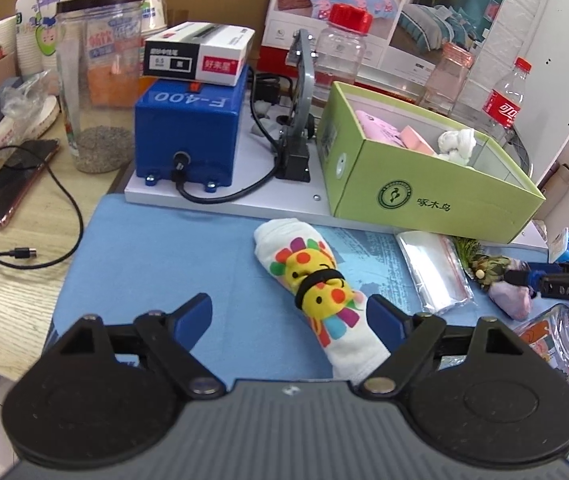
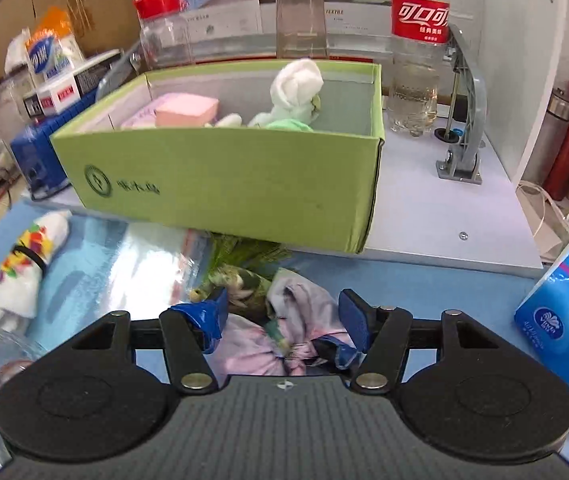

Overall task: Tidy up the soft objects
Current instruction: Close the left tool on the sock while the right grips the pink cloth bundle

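A rolled white sock (image 1: 316, 288) with a bright cartoon print and a black band lies on the blue mat (image 1: 156, 264). My left gripper (image 1: 288, 308) stands open around its near end, the right finger close beside it. A pale purple knotted cloth (image 2: 292, 320) lies between the fingers of my right gripper (image 2: 284, 312), which is open; I see no firm pinch. The green box (image 2: 220, 176) behind holds a pink sponge (image 2: 186, 110) and a white and green knotted cloth (image 2: 296, 88). In the left wrist view my right gripper (image 1: 524, 278) hovers over the purple cloth (image 1: 512, 300).
A clear plastic bag (image 1: 436, 272) and a green dried sprig (image 2: 244, 272) lie before the box. A blue tissue pack (image 2: 564, 312) is at the right, a glass jar (image 1: 556, 340) near it. A blue machine (image 1: 188, 128), bottles (image 2: 418, 40) and a phone (image 1: 12, 184) crowd the back and left.
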The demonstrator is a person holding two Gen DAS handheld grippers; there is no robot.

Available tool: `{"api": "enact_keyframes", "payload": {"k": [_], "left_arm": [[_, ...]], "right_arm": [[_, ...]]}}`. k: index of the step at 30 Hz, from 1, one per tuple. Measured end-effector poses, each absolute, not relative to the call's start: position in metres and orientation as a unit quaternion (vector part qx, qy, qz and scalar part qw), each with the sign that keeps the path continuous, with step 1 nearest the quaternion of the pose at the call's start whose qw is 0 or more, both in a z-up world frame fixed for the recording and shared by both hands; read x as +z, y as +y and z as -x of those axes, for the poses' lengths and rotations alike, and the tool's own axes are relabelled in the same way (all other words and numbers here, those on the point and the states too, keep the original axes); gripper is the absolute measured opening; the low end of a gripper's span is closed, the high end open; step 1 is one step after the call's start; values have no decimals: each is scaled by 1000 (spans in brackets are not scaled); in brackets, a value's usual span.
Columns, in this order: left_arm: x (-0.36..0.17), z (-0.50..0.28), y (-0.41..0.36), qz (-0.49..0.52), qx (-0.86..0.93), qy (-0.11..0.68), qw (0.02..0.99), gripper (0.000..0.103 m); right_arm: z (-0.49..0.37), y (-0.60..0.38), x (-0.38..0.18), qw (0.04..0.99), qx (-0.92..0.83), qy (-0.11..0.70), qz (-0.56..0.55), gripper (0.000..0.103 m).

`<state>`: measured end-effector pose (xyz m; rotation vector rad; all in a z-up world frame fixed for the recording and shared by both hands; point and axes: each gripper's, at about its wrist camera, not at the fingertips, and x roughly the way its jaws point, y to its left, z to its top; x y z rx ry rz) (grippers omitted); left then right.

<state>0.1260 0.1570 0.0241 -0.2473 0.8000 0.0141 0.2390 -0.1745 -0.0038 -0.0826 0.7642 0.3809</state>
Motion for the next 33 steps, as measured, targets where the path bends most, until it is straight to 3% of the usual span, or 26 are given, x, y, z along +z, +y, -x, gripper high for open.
{"api": "enact_keyframes", "payload": {"k": [8, 13, 16, 24, 33], "left_arm": [[10, -136, 150, 128, -7, 398, 908, 88], [6, -144, 144, 142, -12, 403, 904, 93], [8, -152, 142, 147, -2, 402, 904, 102], [-5, -180, 129, 131, 32, 425, 895, 102], [-27, -193, 116, 98, 34, 447, 888, 102]], "right_arm": [[-199, -229, -1, 896, 165, 401, 94, 48], [-156, -266, 6, 926, 126, 357, 12, 48], [-133, -275, -6, 936, 108, 332, -43, 48], [-121, -274, -34, 937, 76, 308, -147, 49], [-147, -248, -38, 941, 74, 312, -105, 50]]}}
